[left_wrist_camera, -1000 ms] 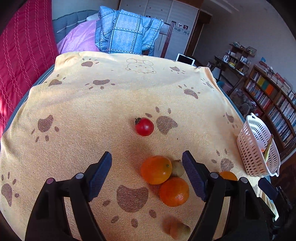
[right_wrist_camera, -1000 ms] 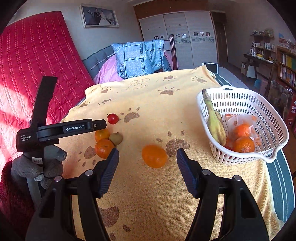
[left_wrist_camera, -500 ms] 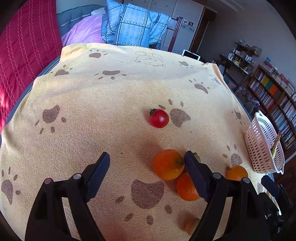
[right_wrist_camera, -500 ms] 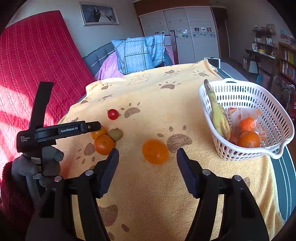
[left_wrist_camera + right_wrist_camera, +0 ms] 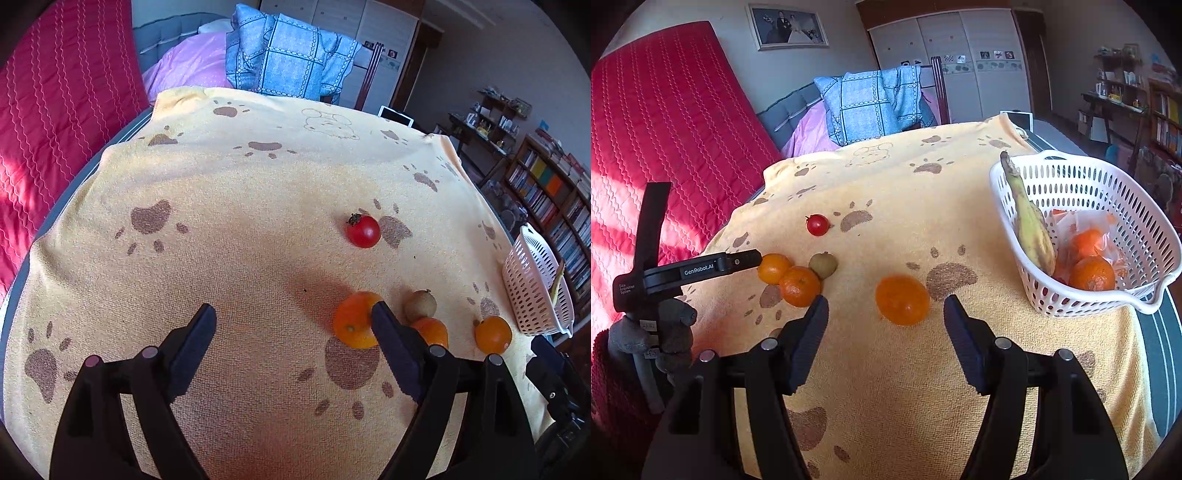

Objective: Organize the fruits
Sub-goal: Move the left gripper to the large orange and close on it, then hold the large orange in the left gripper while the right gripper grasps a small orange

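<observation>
On the yellow paw-print cloth lie a red tomato (image 5: pixel 364 231), two touching oranges (image 5: pixel 354 325) (image 5: pixel 430 331), a kiwi (image 5: pixel 420 303) and a lone orange (image 5: pixel 493 334). My left gripper (image 5: pixel 293 330) is open and empty; its right finger overlaps the nearest orange. In the right wrist view the lone orange (image 5: pixel 902 300) lies just ahead of my open, empty right gripper (image 5: pixel 885 320). The white basket (image 5: pixel 1145 221) at the right holds a banana (image 5: pixel 1032 225) and bagged oranges (image 5: pixel 1091 271). The left gripper (image 5: pixel 746 260) shows at the left, beside the orange pair (image 5: pixel 774 267).
The tomato (image 5: pixel 817 224) and kiwi (image 5: pixel 823 264) lie left of centre. A red quilted mattress (image 5: pixel 665 147) stands at the left. A chair with a blue blanket (image 5: pixel 871 105) is behind the table. Bookshelves (image 5: pixel 554 206) are at the right.
My left gripper has swung left, so the orange pair has shifted from between the fingers to its right finger. My right gripper has drawn slightly closer to the lone orange.
</observation>
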`<state>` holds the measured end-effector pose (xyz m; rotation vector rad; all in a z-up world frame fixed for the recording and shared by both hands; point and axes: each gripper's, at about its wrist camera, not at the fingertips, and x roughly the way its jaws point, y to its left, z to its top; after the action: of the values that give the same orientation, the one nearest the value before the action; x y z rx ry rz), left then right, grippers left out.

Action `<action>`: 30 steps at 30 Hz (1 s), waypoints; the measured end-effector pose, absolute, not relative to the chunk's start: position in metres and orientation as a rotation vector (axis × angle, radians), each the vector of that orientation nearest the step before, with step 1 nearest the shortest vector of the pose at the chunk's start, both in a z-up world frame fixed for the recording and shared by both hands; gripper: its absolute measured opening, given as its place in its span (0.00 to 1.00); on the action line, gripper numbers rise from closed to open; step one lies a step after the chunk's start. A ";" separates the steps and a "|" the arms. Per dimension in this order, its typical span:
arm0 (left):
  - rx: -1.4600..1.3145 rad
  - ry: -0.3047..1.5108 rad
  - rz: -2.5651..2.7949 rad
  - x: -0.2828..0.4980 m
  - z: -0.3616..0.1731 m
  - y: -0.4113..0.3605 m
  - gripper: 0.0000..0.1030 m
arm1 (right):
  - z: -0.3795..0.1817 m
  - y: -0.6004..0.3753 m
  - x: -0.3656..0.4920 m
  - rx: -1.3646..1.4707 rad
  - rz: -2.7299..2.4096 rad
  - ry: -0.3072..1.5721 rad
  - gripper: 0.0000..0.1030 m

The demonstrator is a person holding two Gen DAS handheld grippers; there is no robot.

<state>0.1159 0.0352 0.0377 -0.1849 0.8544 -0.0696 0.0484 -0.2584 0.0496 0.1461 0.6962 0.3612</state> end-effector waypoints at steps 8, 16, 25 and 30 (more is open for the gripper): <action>-0.133 0.814 -0.108 0.107 0.043 0.017 0.82 | 0.048 -0.259 0.050 0.154 0.360 0.699 0.65; -0.098 0.870 -0.159 0.106 0.028 0.004 0.60 | 0.048 -0.259 0.050 0.154 0.360 0.703 0.65; -0.063 0.914 -0.202 0.121 0.019 -0.009 0.47 | 0.045 -0.257 0.052 0.154 0.361 0.724 0.65; -0.074 0.906 -0.202 0.120 0.019 -0.007 0.41 | 0.042 -0.259 0.057 0.167 0.353 0.752 0.65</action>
<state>0.1195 -0.0067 0.0186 -0.0742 0.9056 -0.2019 0.0573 -0.2585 0.0418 0.1670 0.7523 0.3526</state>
